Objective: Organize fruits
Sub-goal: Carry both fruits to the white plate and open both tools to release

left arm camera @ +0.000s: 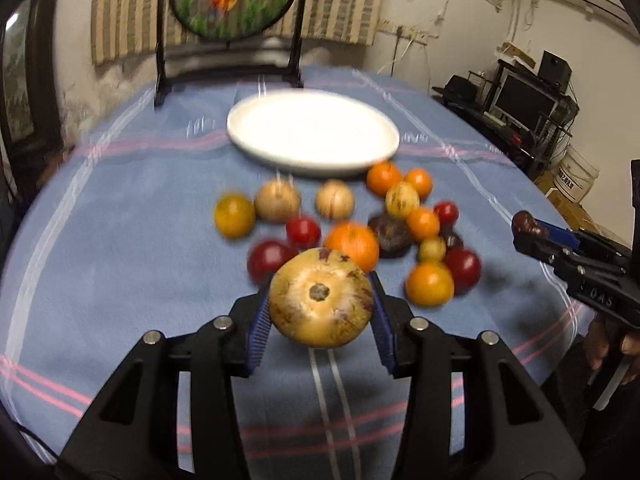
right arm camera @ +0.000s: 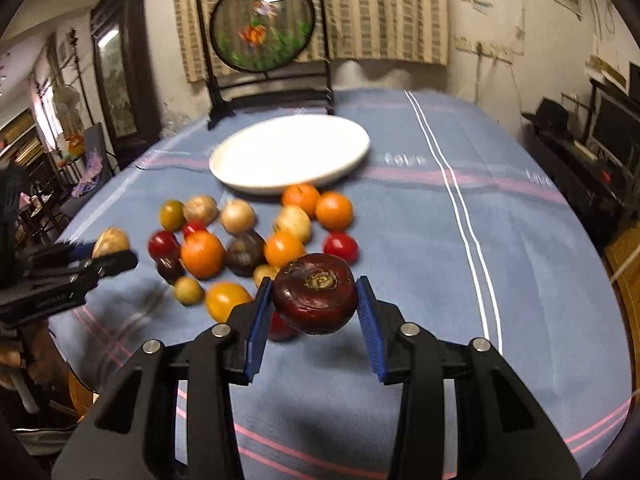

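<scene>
My left tool (left arm camera: 320, 312) clamps a tan fruit (left arm camera: 320, 298), my right tool (right arm camera: 314, 300) a dark red fruit (right arm camera: 315, 294); loose fruits (left arm camera: 352, 240) crowd the tabletop (left arm camera: 120, 240) before the white plate (left arm camera: 312, 132) at twelve o'clock.

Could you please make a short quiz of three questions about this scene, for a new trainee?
1. True or false: the white plate already holds some fruit.
2. What does the left gripper hold?
A. an orange fruit
B. a tan, speckled fruit
C. a spoon
3. Fill in: the right gripper holds a dark ____ fruit above the blue tablecloth.

Key
1. False: the plate is bare, and the loose fruits lie on the cloth in front of it.
2. B: the tan fruit sits between its blue pads.
3. red
</scene>
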Tool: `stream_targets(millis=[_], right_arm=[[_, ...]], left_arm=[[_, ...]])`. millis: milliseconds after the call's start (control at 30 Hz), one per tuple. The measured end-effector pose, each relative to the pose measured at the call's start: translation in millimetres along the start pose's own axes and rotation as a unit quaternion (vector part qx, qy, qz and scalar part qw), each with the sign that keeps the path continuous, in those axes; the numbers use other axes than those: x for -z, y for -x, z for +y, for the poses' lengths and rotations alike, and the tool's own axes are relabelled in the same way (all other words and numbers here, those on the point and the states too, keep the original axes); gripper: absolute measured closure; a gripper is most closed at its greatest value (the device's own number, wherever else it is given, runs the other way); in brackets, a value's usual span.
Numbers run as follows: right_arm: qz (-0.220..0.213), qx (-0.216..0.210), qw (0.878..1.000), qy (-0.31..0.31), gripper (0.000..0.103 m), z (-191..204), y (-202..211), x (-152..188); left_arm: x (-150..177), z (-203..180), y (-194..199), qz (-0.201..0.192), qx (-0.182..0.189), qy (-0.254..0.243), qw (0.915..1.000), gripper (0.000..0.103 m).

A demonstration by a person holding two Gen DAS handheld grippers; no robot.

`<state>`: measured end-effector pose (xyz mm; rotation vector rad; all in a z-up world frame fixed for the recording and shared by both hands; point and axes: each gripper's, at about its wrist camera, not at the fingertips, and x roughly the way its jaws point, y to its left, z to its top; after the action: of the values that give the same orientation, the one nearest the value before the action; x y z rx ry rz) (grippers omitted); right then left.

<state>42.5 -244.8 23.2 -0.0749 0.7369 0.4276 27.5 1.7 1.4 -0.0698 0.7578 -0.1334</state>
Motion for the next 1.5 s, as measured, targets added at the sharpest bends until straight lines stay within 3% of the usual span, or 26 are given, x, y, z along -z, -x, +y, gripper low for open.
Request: stream_targets(millis=[200, 367, 467, 600, 867, 900, 933, 967, 1133, 1233, 1500], right_arm=[[-0.037, -0.009, 0.998, 0.040, 0.061, 9.5, -10.8, -51.7], [-0.041, 0.002, 0.998, 0.057, 0.061, 9.3, -67.2, -105.3], [0.003, 0.033, 0.998, 0.061, 0.061, 6.7, -119.9, -120.1], [0.059, 0.013, 0.997, 0.057, 0.061, 4.2, -170.2, -132.9], [0.119, 0.027, 0.991, 0.055, 0.057, -2.2, -235.7, -153.6], [0.115, 0.038, 0.991, 0.059, 0.042, -1.9, -237.9, -155.2], [0.109, 0.052, 0.991, 0.064, 0.031, -2.2, -238.2, -156.8], [0.093, 0.063, 0.991, 0.068, 0.031, -2.2, -234.9, -157.2], [0.057, 0.058, 0.995, 0.062, 0.031, -7.6, -205.6, -154.1], [0.036, 0.048, 0.997, 0.054, 0.031, -12.9, -171.7, -146.1], [0.037, 0.051, 0.996, 0.060, 0.030, -20.1, -103.1, -100.5]], left_arm=[[-61.9, -1.4, -1.3, -0.030, -0.007, -0.029, 0.9991, 0.058], [-123.5, 9.4, -51.3, -0.034, -0.021, -0.027, 0.9989, 0.057], [-142.3, 22.5, -103.9, 0.014, -0.030, 0.000, 0.9995, 0.057], [-149.8, 35.6, -152.4, 0.060, -0.019, 0.016, 0.9979, 0.057], [-160.9, 52.4, -202.1, 0.091, -0.026, 0.026, 0.9952, 0.058], [-163.0, 52.4, -202.7, 0.087, -0.028, 0.025, 0.9955, 0.052], [-165.3, 51.6, -200.7, 0.080, -0.030, 0.025, 0.9960, 0.035], [-166.3, 50.5, -196.7, 0.070, -0.031, 0.024, 0.9968, 0.031], [-166.8, 40.8, -166.8, 0.041, -0.035, 0.002, 0.9986, 0.028], [-158.3, 38.8, -143.2, 0.030, -0.040, -0.005, 0.9987, 0.019], [-112.1, 33.4, -77.6, -0.002, -0.058, -0.019, 0.9981, 0.010]])
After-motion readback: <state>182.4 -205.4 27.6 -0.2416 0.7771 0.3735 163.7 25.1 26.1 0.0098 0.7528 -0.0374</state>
